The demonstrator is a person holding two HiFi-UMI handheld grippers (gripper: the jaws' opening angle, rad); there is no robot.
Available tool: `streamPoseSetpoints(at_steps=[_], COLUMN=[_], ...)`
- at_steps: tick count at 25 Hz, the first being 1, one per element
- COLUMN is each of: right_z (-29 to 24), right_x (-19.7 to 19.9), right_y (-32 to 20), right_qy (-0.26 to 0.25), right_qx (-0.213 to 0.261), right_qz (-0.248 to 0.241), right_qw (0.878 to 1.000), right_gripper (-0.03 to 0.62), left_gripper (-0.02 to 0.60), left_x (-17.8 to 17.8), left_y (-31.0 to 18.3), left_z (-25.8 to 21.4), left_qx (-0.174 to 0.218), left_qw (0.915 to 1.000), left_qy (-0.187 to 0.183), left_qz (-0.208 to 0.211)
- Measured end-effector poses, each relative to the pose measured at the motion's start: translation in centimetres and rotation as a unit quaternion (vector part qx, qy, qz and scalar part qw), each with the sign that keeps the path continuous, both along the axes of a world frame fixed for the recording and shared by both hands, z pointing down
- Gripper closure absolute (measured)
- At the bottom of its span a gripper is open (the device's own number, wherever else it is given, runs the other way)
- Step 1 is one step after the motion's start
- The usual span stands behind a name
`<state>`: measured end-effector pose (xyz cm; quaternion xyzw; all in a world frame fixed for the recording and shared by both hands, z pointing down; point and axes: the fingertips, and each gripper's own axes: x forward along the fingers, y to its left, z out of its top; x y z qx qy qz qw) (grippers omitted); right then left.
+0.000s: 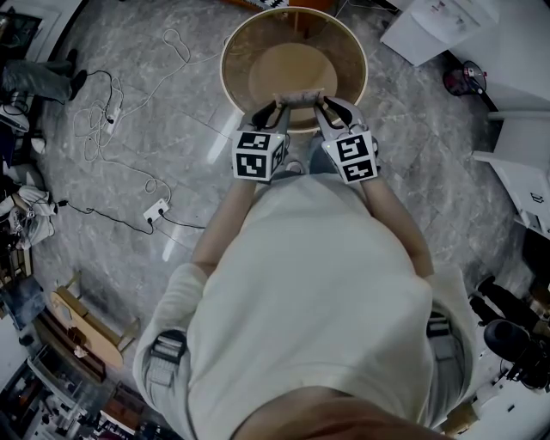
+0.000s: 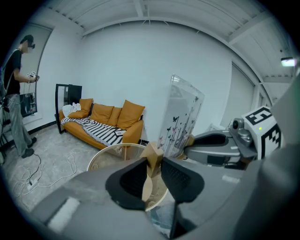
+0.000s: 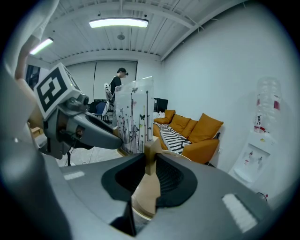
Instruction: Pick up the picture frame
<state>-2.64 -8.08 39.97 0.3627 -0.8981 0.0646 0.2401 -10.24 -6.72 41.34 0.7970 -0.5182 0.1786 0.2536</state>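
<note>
The picture frame (image 1: 298, 95) is a clear panel printed with butterflies and stems (image 2: 180, 117) (image 3: 133, 117) standing on a pale wooden base. I hold it at both ends over the near rim of a round wooden table (image 1: 243, 45). My left gripper (image 1: 277, 110) (image 2: 153, 176) is shut on the base's left end (image 2: 152, 153). My right gripper (image 1: 322, 107) (image 3: 149, 174) is shut on the right end (image 3: 151, 152). Each gripper shows in the other's view, as the right gripper (image 2: 220, 147) and the left gripper (image 3: 79, 126).
An orange sofa (image 2: 105, 123) with a striped blanket stands behind the table. Cables and a power strip (image 1: 156, 209) lie on the floor to the left. A person (image 2: 16, 93) stands at the far left. A water dispenser (image 3: 255, 159) and white furniture (image 1: 438, 26) are to the right.
</note>
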Motion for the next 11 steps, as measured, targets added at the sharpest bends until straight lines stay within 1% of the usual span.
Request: streamPoseSetpoints(at_steps=[11], right_z=[0.2], right_x=[-0.21], right_y=[-0.43], right_qy=[0.001], right_qx=[0.0], right_qz=[-0.002], right_qw=[1.0], right_gripper=[0.525], left_gripper=[0.485], left_x=[-0.2], left_y=[-0.4], left_z=[0.26], left_qx=[-0.002], left_qw=[1.0], left_qy=[0.003], left_qz=[-0.003])
